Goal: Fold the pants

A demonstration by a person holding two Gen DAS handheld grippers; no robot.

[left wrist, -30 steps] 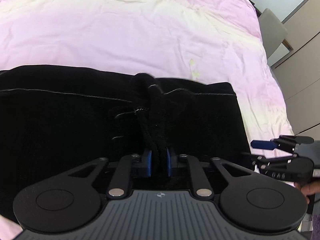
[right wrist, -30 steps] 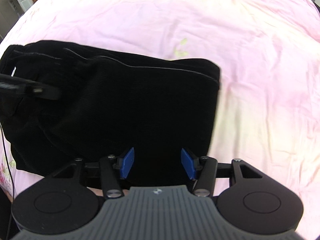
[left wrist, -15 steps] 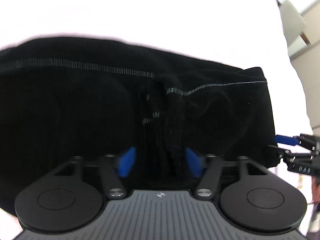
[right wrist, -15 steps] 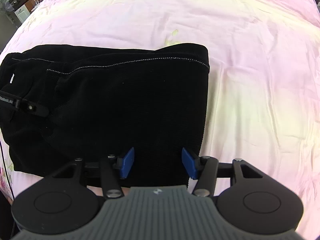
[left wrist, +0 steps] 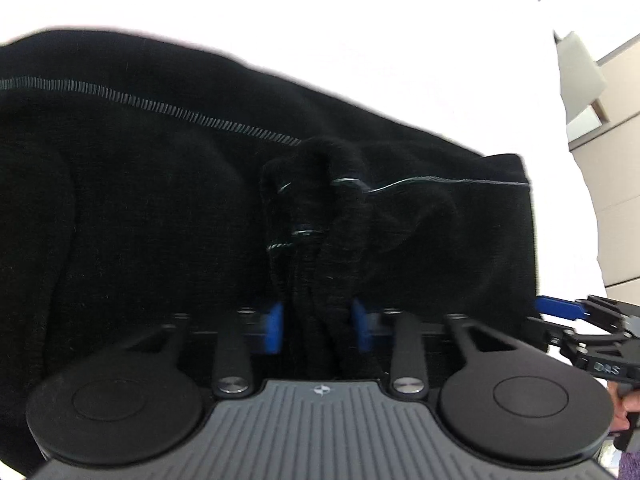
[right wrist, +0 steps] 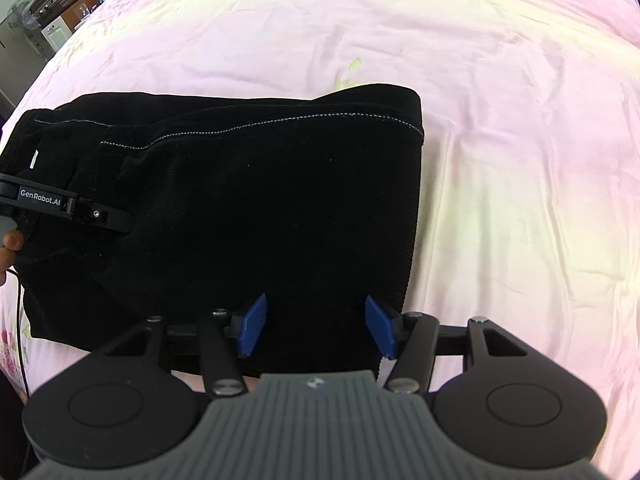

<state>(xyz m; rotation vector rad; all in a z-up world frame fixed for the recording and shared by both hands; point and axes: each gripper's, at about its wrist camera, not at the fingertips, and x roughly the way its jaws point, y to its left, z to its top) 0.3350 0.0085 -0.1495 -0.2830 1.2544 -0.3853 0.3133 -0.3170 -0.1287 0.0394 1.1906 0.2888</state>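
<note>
Black pants (right wrist: 240,200) lie folded into a rectangle on a pink bedsheet (right wrist: 500,160), with a stitched hem along the far edge. In the left wrist view the pants (left wrist: 140,208) fill the frame and my left gripper (left wrist: 318,328) is shut on a bunched ridge of the fabric (left wrist: 320,216). My right gripper (right wrist: 316,330) is open and empty over the near right part of the pants. The left gripper's body (right wrist: 64,206) shows at the left of the right wrist view. The right gripper's blue fingertip (left wrist: 560,307) shows at the pants' right edge.
The bedsheet (left wrist: 320,8) is overexposed white in the left wrist view. A grey chair (left wrist: 580,76) and cabinets stand beyond the bed's right side. A fan and shelves (right wrist: 52,12) stand past the far left corner. A hand (right wrist: 10,240) holds the left gripper.
My left gripper opened half a second ago and has closed again on a bunch of pants fabric. The right gripper stayed open and barely moved.
</note>
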